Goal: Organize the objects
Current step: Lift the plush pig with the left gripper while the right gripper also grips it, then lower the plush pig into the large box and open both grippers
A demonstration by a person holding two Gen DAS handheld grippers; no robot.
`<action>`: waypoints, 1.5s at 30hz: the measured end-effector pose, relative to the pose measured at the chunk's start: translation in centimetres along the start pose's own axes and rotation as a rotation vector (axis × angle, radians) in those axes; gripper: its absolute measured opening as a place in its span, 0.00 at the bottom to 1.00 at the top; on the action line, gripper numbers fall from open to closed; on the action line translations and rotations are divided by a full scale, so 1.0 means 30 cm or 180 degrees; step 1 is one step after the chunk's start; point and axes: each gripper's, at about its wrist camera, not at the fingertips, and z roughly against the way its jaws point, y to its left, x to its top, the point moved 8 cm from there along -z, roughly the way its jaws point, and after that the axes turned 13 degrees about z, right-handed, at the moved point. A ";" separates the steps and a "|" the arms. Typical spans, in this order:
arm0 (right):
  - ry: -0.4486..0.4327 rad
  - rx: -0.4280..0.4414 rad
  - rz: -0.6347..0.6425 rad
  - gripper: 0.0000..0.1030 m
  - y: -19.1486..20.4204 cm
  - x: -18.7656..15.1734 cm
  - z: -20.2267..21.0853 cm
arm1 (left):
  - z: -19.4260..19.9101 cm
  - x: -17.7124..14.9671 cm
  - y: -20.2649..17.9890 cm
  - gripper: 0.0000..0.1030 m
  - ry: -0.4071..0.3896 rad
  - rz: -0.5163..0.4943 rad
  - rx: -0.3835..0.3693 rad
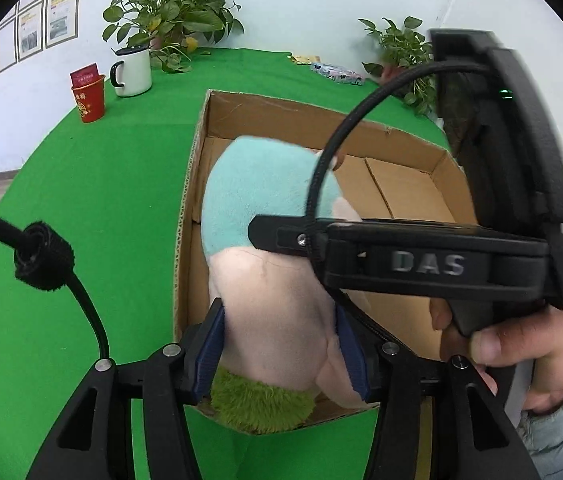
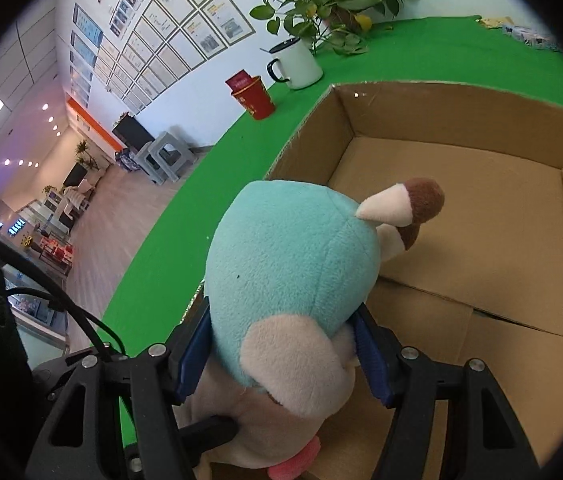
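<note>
A plush toy with a light blue head, beige body and green fuzzy base hangs over an open cardboard box on the green table. My left gripper is shut on the toy's beige body. My right gripper is shut on the same plush toy, just below its blue head. The toy's brown-tipped ears point into the cardboard box. The right gripper's black body, held by a hand, crosses the left wrist view above the box.
A white mug, a red cup, two potted plants and a small packet stand at the table's far edge. The green cloth lies left of the box. The box floor is bare cardboard.
</note>
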 end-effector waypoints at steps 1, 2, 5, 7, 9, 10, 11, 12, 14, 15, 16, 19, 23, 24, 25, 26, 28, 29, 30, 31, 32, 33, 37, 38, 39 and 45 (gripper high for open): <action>0.0035 -0.0033 0.0000 0.63 -0.005 -0.003 -0.010 | 0.012 0.009 0.000 0.37 -0.0014 -0.0047 0.0023; 0.0079 -0.0072 -0.0002 0.63 -0.013 -0.007 -0.023 | 0.032 0.000 -0.010 0.33 -0.0014 -0.0111 0.0046; 0.0064 -0.0051 -0.0007 0.63 0.000 0.001 -0.042 | 0.076 -0.008 -0.010 0.29 -0.0103 -0.0203 0.0192; 0.0073 -0.0101 0.0009 0.63 0.008 0.004 -0.048 | 0.079 -0.015 0.011 0.29 -0.0106 -0.0172 0.0219; 0.0090 -0.0156 0.0010 0.65 0.013 0.002 -0.050 | 0.057 0.003 0.043 0.29 -0.0073 -0.0076 0.0169; 0.0090 -0.0161 -0.0013 0.69 0.012 0.002 -0.051 | 0.049 0.005 0.053 0.30 -0.0070 -0.0032 0.0139; 0.0082 -0.0153 -0.0066 0.72 0.006 0.005 -0.054 | 0.045 0.010 0.059 0.30 -0.0065 0.0001 0.0123; 0.0073 -0.0142 -0.0124 0.76 -0.001 0.003 -0.055 | 0.048 0.003 0.057 0.30 -0.0063 0.0014 0.0121; 0.0063 -0.0122 -0.0206 0.80 -0.011 -0.002 -0.046 | 0.044 0.002 0.058 0.30 -0.0056 0.0021 0.0129; 0.0066 -0.0144 -0.0237 0.81 -0.015 0.000 -0.037 | 0.042 -0.002 0.057 0.30 -0.0054 0.0030 0.0143; 0.0046 -0.0168 -0.0264 0.81 -0.017 -0.006 -0.009 | 0.041 -0.001 0.062 0.30 -0.0066 0.0047 0.0162; -0.0125 -0.0299 -0.0187 0.89 -0.001 -0.005 0.096 | 0.037 0.016 0.088 0.30 -0.0088 0.0138 0.0175; -0.0320 -0.0795 -0.0185 1.00 -0.006 -0.073 0.297 | 0.041 0.011 0.083 0.32 -0.0113 0.0120 0.0206; -0.0363 -0.0891 -0.0190 1.00 -0.006 -0.097 0.339 | 0.042 0.009 0.079 0.32 -0.0133 0.0104 0.0229; -0.0409 -0.1026 -0.0191 1.00 -0.002 -0.132 0.391 | 0.046 0.004 0.072 0.32 -0.0164 0.0095 0.0249; -0.0441 -0.1113 -0.0183 1.00 0.003 -0.150 0.422 | 0.050 0.000 0.065 0.32 -0.0184 0.0077 0.0268; -0.0501 -0.1311 -0.0167 1.00 0.020 -0.205 0.483 | 0.061 -0.002 0.051 0.33 -0.0257 0.0003 0.0318; -0.0542 -0.1435 -0.0164 1.00 0.026 -0.232 0.514 | 0.070 -0.006 0.041 0.33 -0.0286 -0.0034 0.0338; -0.0576 -0.1537 -0.0172 1.00 0.032 -0.256 0.537 | 0.082 -0.010 0.034 0.33 -0.0298 -0.0058 0.0337; -0.0608 -0.1632 -0.0191 1.00 0.039 -0.285 0.560 | 0.095 -0.016 0.022 0.37 -0.0314 -0.0074 0.0303; -0.0634 -0.1734 -0.0216 1.00 0.046 -0.320 0.583 | 0.115 -0.026 0.006 0.41 -0.0344 -0.0083 0.0256; -0.0647 -0.1804 -0.0229 1.00 0.052 -0.340 0.594 | 0.134 -0.035 -0.008 0.48 -0.0385 -0.0089 0.0230; -0.0703 -0.2117 -0.0204 1.00 0.083 -0.413 0.648 | 0.261 -0.089 -0.102 0.73 -0.0739 -0.0214 0.0119; -0.0727 -0.2193 -0.0199 1.00 0.092 -0.432 0.664 | 0.287 -0.102 -0.121 0.77 -0.0811 -0.0233 0.0091; -0.0744 -0.2245 -0.0201 1.00 0.099 -0.453 0.682 | 0.316 -0.120 -0.147 0.81 -0.0872 -0.0255 0.0036; -0.0817 -0.2468 -0.0168 1.00 0.130 -0.557 0.736 | 0.444 -0.247 -0.261 0.90 -0.1028 -0.0304 -0.0251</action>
